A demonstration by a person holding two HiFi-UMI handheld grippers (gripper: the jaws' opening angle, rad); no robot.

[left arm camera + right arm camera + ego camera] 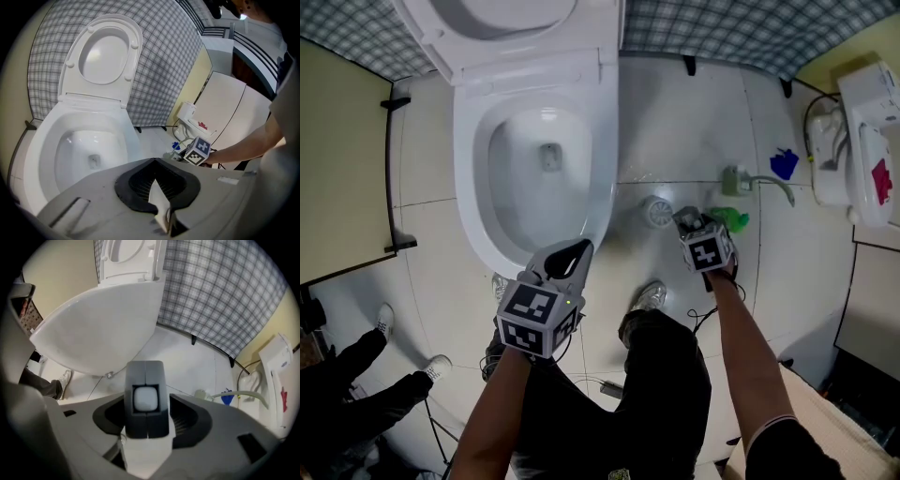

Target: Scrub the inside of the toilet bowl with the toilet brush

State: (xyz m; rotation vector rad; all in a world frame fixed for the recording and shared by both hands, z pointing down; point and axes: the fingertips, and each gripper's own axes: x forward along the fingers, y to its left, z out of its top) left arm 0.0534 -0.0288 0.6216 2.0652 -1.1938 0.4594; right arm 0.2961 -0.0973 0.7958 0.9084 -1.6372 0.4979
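Toilet brush handle is standing at 3 o'clock of the toilet bowl. Right gripper is straddling its top, jaws wide, apparently not pinching. Judging it light, stiff, smooth plastic, best gripped just below the cap. Left gripper is hovering closed and empty. Bowl is showing only a small pool at its outlet.

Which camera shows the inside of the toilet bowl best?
The head view: it looks straight down into the toilet bowl, drain and all. The left gripper view sees it slanted; the right gripper view shows only its outer side.
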